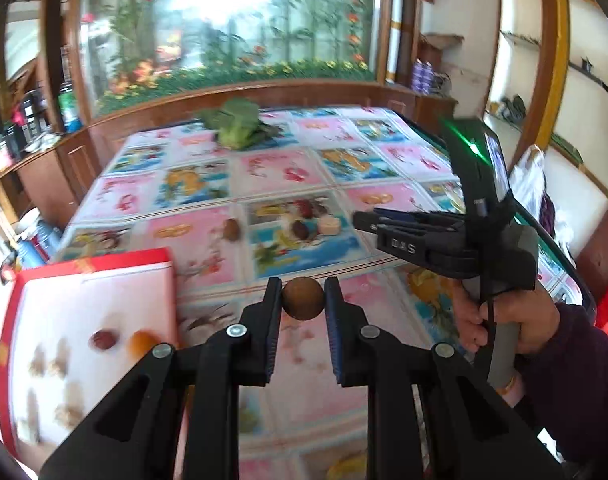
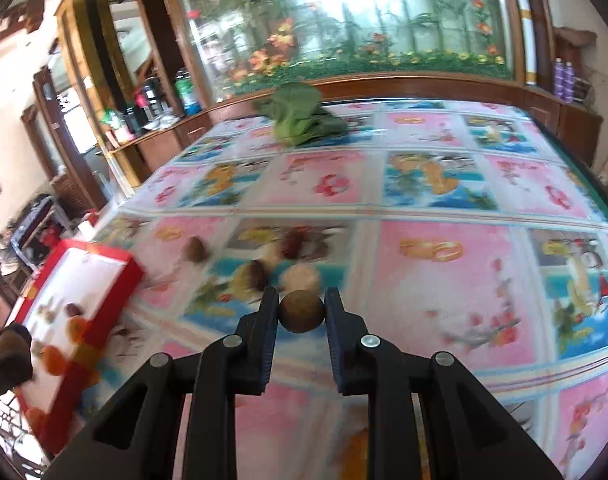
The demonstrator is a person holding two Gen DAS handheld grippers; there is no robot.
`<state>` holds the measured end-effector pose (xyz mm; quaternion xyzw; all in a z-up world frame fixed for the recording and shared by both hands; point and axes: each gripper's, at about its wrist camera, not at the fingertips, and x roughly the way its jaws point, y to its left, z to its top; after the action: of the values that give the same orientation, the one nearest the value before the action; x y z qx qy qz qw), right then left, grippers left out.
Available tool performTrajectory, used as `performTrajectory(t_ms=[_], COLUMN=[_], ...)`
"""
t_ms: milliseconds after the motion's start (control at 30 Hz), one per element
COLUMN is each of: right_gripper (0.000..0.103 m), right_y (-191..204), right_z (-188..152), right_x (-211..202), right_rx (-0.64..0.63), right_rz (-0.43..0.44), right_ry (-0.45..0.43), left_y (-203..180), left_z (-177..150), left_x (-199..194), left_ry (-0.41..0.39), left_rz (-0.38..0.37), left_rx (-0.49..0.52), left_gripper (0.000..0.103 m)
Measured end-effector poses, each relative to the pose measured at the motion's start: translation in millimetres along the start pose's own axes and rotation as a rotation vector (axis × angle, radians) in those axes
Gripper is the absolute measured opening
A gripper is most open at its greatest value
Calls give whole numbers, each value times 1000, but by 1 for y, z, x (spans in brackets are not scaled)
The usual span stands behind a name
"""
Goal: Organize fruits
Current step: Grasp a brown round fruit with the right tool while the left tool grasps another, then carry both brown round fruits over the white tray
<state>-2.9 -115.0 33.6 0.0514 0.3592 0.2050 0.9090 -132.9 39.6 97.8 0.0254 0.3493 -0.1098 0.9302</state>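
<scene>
My left gripper [image 1: 303,298] is shut on a round brown fruit [image 1: 303,298] and holds it above the table. My right gripper [image 2: 301,310] is shut on another round brown fruit [image 2: 302,311], also above the table. The right gripper also shows at the right of the left wrist view [image 1: 358,220]. A red-rimmed white tray [image 1: 165,276] at the left holds several small fruits; it also shows in the right wrist view [image 2: 115,280]. Loose fruits lie on the table: a brown one [image 1: 231,230], a dark one [image 1: 299,230] and a pale one [image 1: 328,225].
The table has a pink and blue patterned cloth [image 2: 444,280]. A bunch of green leaves [image 1: 237,122] lies at the far side. A wooden cabinet with a flower picture stands behind. Shelves and bags are at the right [image 1: 532,176].
</scene>
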Motion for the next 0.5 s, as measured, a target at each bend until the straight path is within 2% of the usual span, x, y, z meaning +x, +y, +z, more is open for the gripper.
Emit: performTrajectory(t_ms=[100,233,500], right_gripper=[21,21,21], right_y=[32,89,214], right_z=[-3,-6,-2], right_x=[-4,-6,3], right_rx=[-45,-85,-277], right_rz=[45,175,326], right_ry=[0,13,54], left_y=[28,69,151], left_z=[-12,-27,-57], left_x=[-22,-44,-80], left_ry=[-18,-36,-55], left_rz=[45,124,285], left_rx=[-47,-110,-261], left_gripper=[23,23,23])
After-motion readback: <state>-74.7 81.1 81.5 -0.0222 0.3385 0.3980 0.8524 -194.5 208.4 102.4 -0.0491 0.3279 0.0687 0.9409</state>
